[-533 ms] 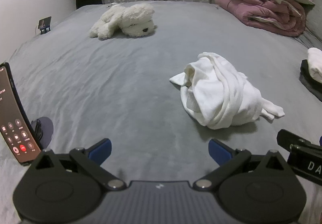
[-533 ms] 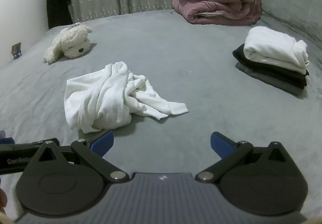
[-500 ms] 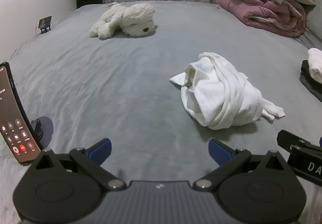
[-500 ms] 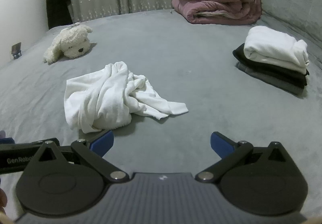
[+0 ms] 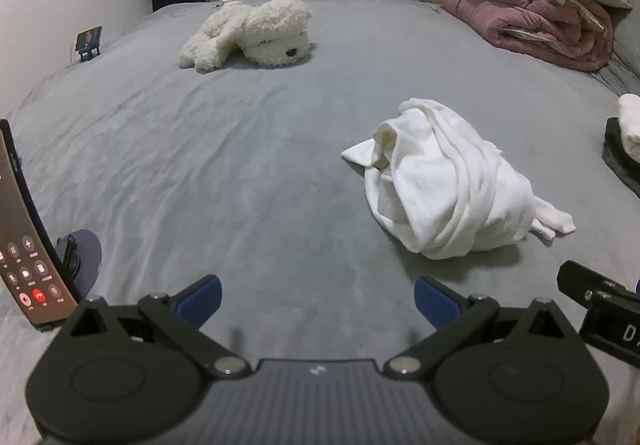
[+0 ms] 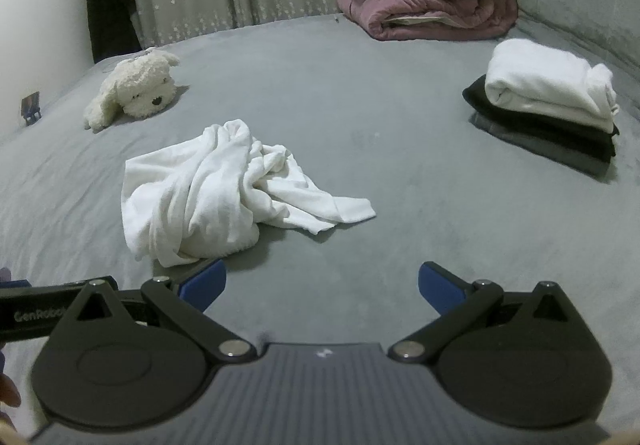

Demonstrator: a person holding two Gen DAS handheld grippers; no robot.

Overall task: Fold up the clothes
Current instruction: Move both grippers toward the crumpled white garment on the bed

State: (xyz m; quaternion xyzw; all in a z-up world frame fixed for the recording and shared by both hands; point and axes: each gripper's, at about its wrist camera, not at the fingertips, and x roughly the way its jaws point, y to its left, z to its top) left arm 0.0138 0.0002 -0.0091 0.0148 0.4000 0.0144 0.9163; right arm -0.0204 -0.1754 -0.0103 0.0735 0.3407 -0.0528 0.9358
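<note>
A grey bed (image 6: 400, 133) is seen, bearing a rolled pink quilt (image 6: 432, 5) at its far edge, a folded stack (image 6: 548, 105) to the right, and the crumpled white garment (image 6: 224, 189) mid-bed. The left gripper (image 5: 318, 299) and right gripper (image 6: 322, 285) are held spread, empty, near it.

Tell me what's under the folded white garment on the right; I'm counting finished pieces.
Under the folded white garment lies a black folded piece, and beneath that a grey one. Anything between or below them is covered.
</note>
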